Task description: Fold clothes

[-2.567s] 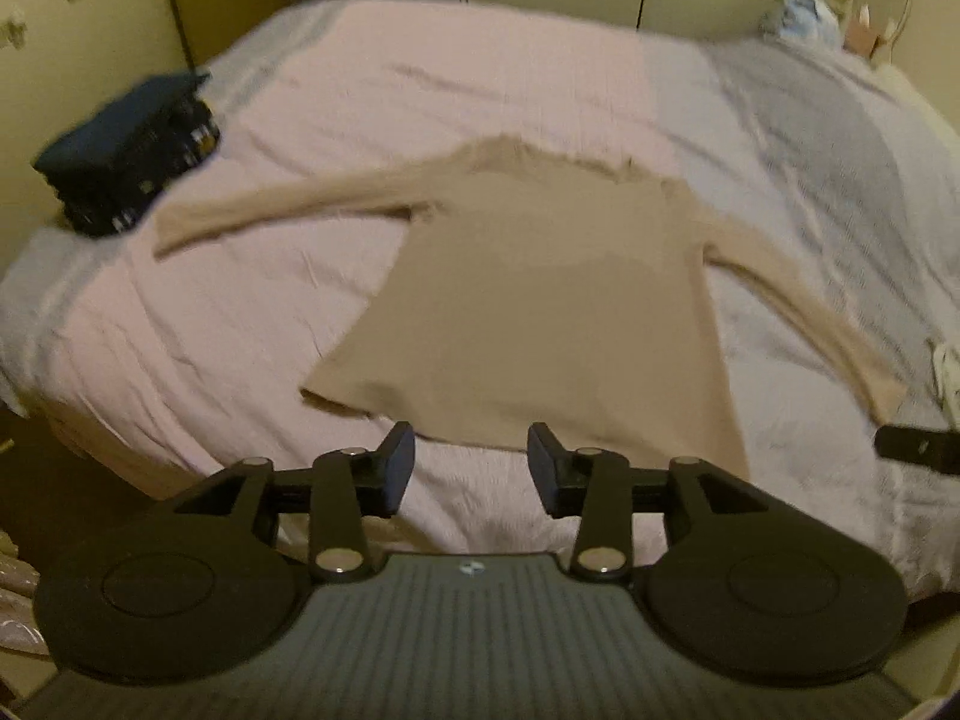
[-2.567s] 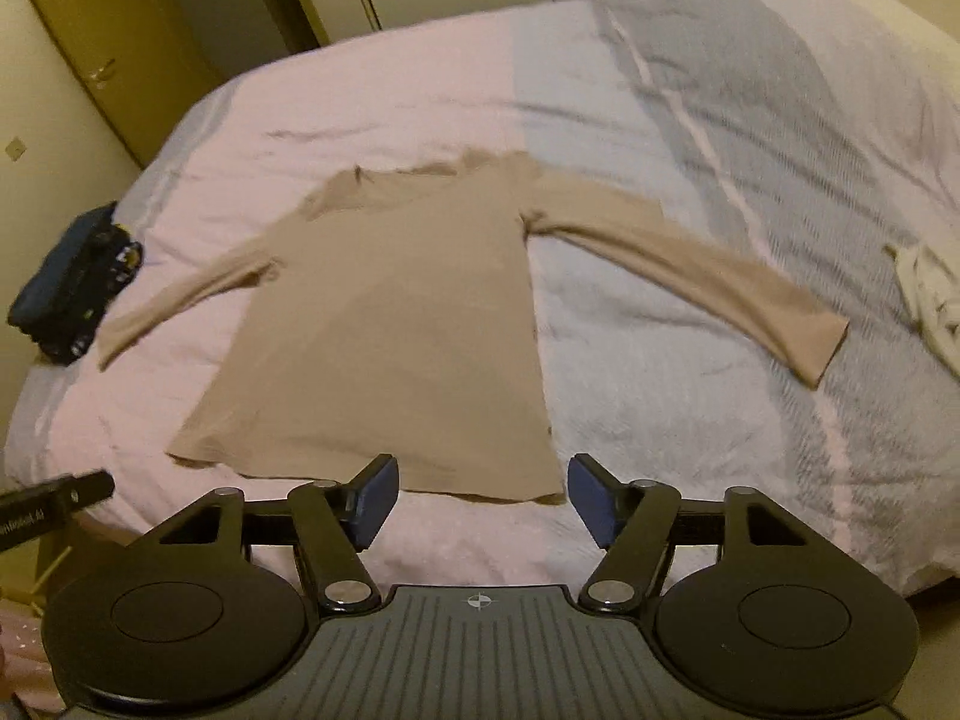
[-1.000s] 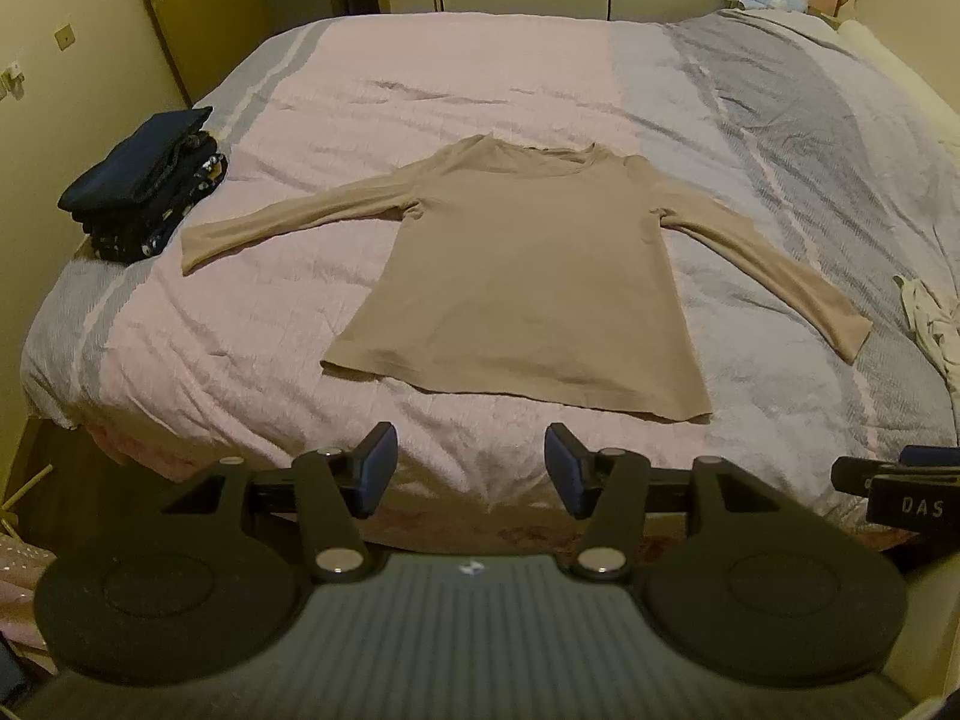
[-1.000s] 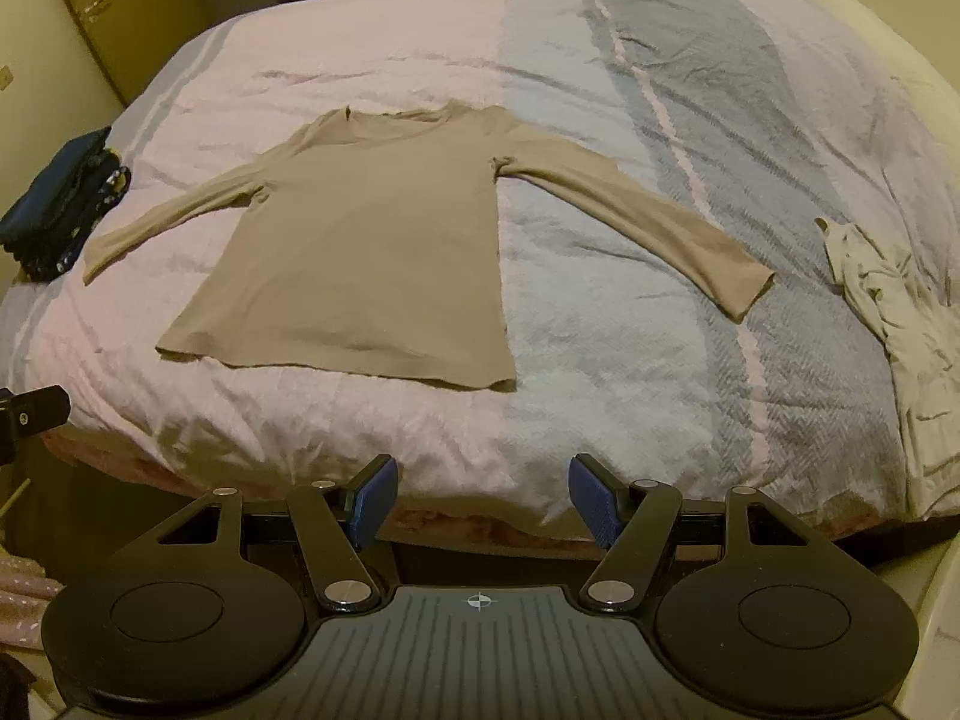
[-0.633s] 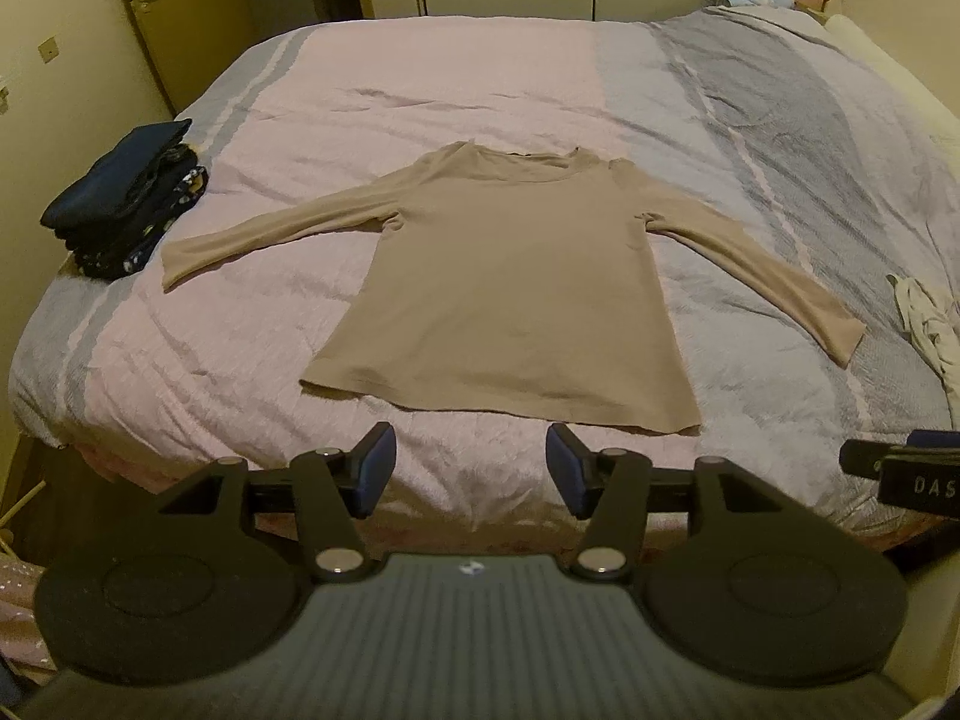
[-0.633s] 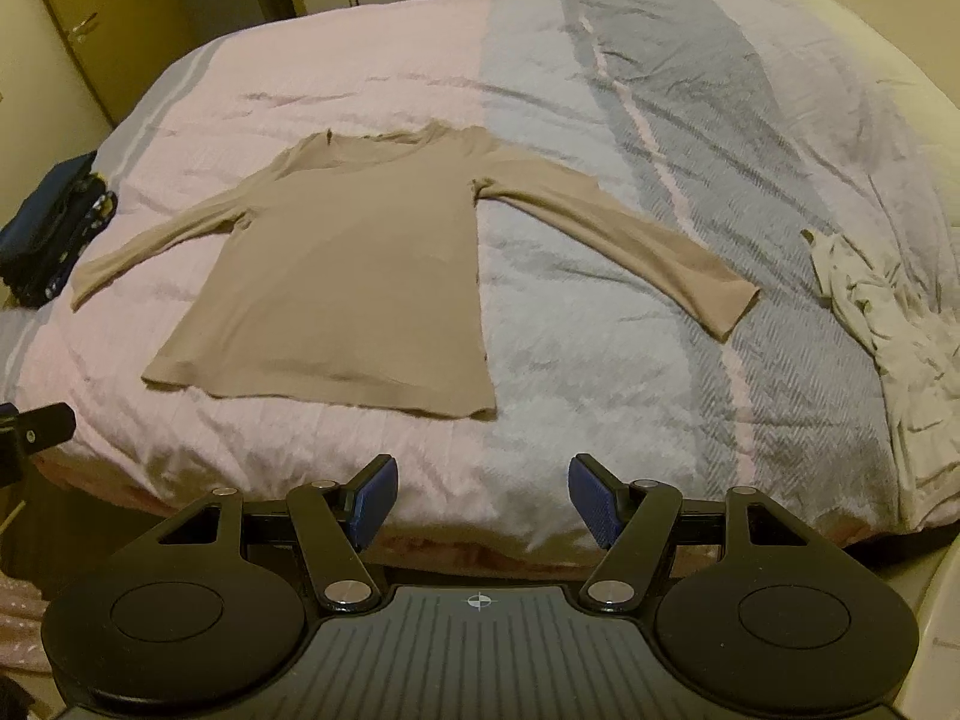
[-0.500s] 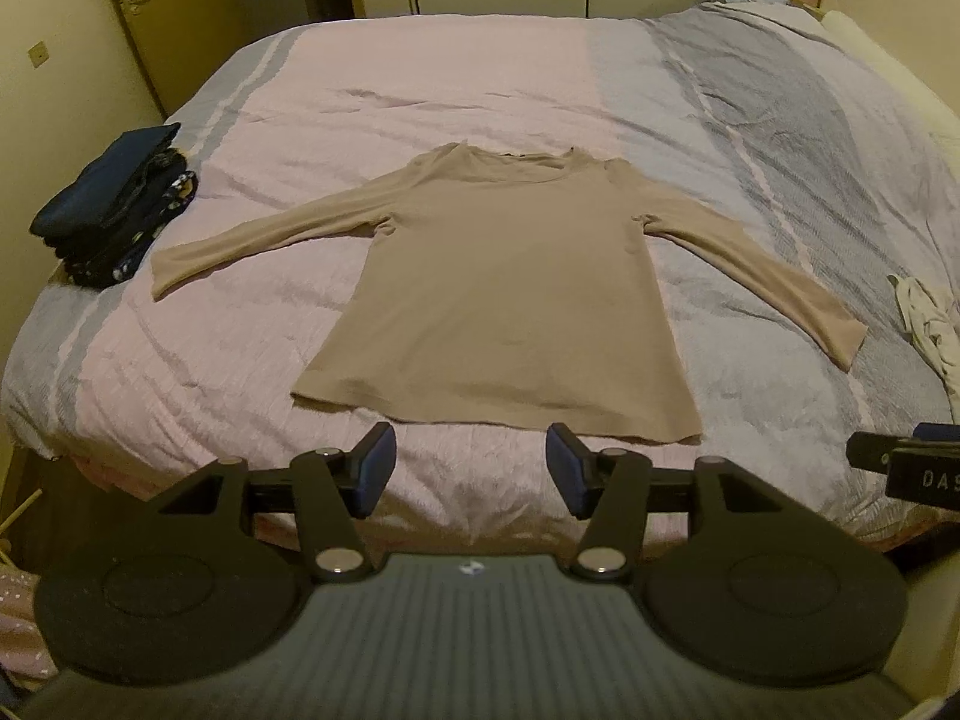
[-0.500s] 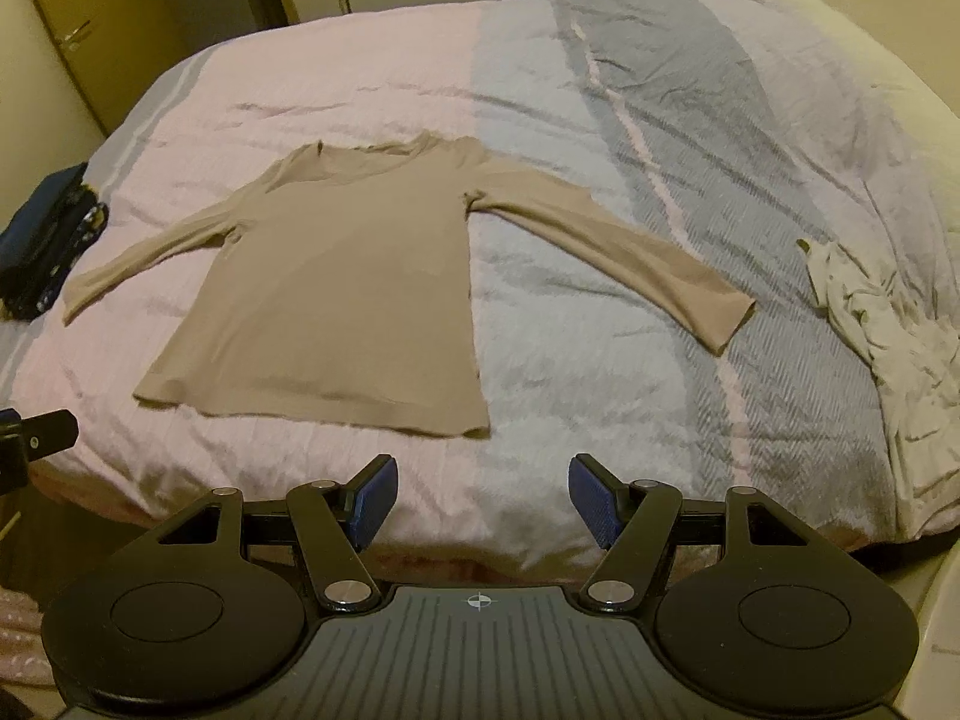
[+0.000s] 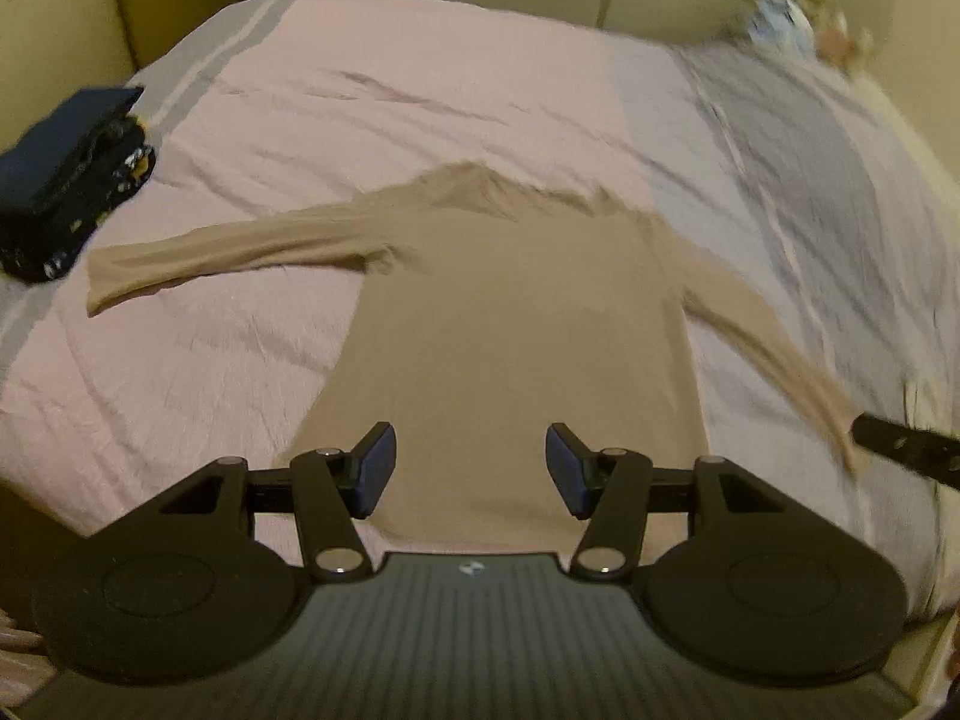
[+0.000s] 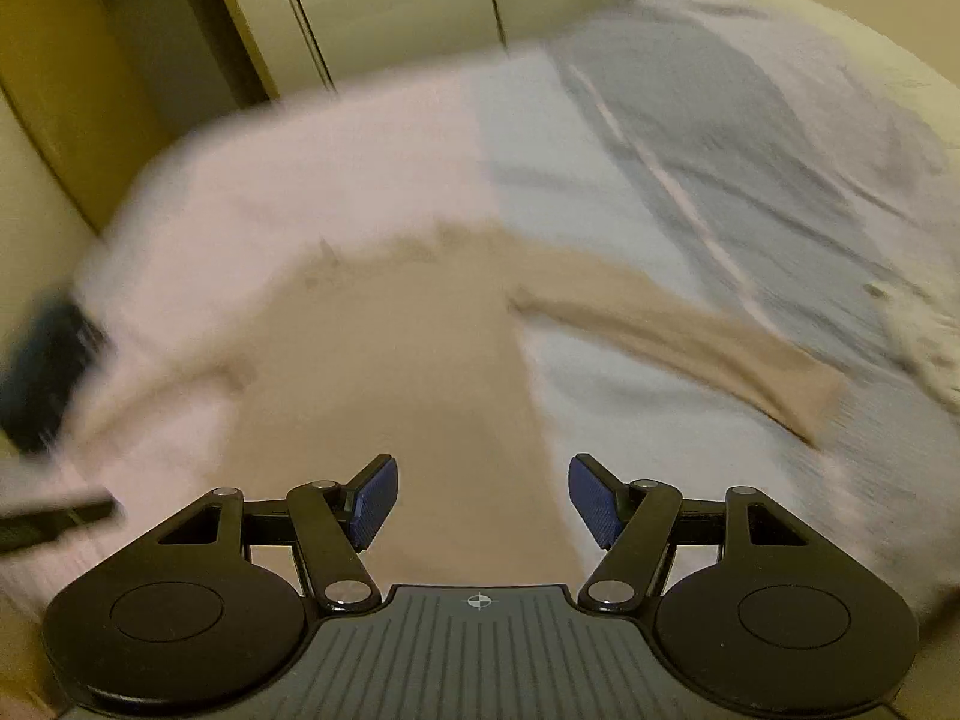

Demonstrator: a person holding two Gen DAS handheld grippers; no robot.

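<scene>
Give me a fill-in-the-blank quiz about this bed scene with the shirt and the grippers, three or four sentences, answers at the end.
1. The tan shirt lies spread flat on the ____.
2. Both of its ____ are stretched out to the sides.
3. The left hand-held gripper has its jaws ____, with nothing gripped.
4. The stack of dark clothes sits near the bed's ____ edge in the left wrist view.

Answers: bed; sleeves; open; left

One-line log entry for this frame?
phase: approach | left gripper: open | right gripper: open | flat beige long-sleeved top: unfolded on striped bedspread
</scene>
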